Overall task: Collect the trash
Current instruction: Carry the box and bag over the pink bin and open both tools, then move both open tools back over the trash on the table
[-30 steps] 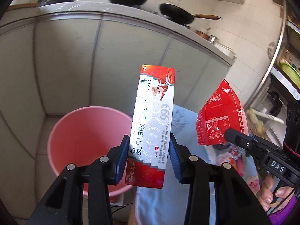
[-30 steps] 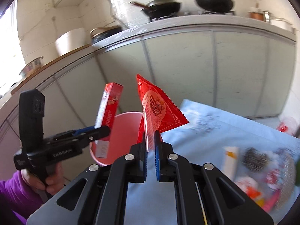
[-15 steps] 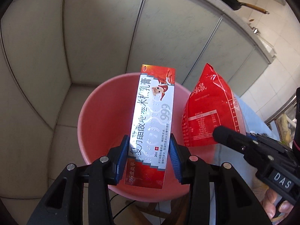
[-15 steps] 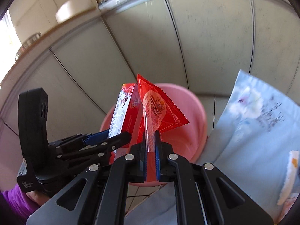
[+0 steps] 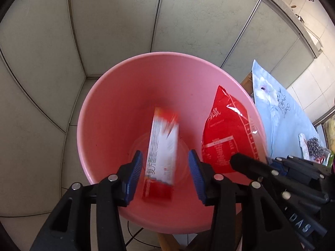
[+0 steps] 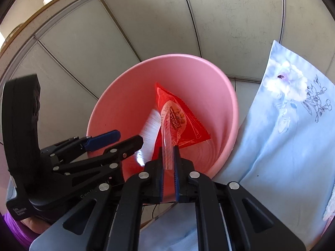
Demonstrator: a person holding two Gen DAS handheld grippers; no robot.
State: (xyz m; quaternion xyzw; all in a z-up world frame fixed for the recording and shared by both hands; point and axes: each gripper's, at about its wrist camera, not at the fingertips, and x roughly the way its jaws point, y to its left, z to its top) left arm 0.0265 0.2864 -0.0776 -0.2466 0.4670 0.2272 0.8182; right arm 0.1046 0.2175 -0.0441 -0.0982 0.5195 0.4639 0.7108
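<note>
Your left gripper (image 5: 165, 174) has just been opening, box (image 5: 161, 156) dropping loose into the bucket (image 5: 100, 113); right gripper (image 6: 168, 173) easing open, crinkly light packet (image 6: 178, 123) still between pads, slippery, pinch its sealed edge

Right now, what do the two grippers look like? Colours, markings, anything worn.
Both are black plastic scissor-linkage frames with silver rivets and ribbed blue pads lining the jaws. The left gripper carries a blocky black handle body with small white lettering, too small to read. The right gripper shows raised "DAS" lettering on its body in the left wrist view. A purple sleeve shows behind the left handle.
</note>
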